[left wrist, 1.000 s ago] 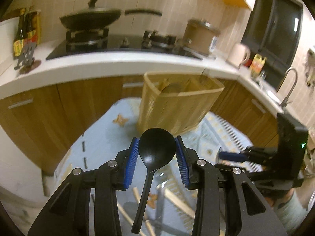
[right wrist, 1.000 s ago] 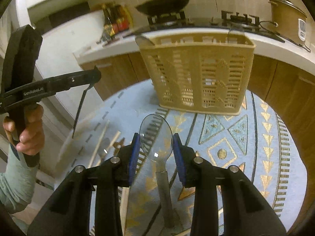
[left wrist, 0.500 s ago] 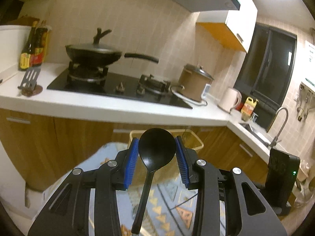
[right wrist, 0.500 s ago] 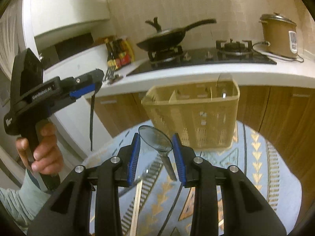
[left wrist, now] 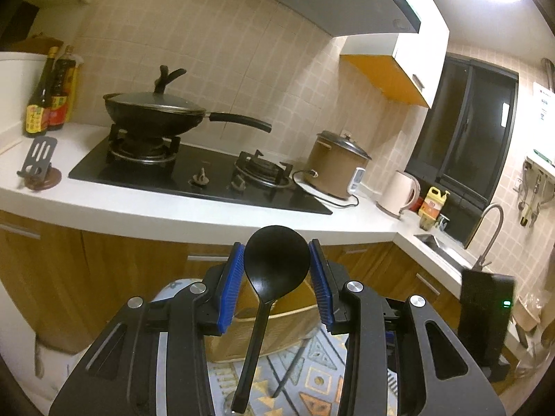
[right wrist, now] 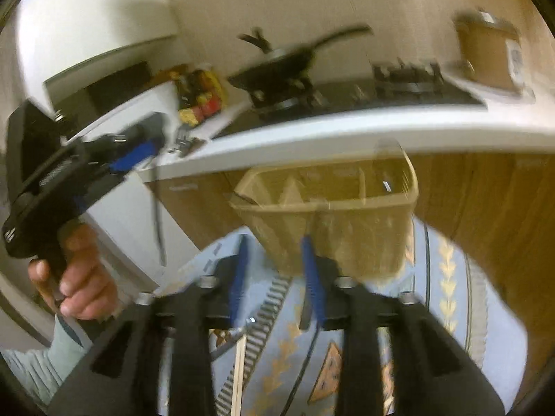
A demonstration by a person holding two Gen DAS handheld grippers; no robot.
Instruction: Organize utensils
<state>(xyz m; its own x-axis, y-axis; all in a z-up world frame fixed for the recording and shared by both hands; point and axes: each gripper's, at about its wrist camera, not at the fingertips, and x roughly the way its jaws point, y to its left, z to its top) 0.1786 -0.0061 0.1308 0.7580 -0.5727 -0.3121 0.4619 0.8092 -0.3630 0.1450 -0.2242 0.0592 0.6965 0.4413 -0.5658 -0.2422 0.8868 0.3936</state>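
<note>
One black spoon [left wrist: 275, 267] upright, bowl up.

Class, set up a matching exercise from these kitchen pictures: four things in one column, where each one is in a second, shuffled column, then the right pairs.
Things:
1. black spoon
2. wok
3. rice cooker
4. bottles

Places:
A. on the left burner of the stove
B. on the counter, right of the stove
C. between the pads of the left hand-held gripper
D. on the counter, left of the stove

Pairs: 1-C, 2-A, 3-B, 4-D
</note>
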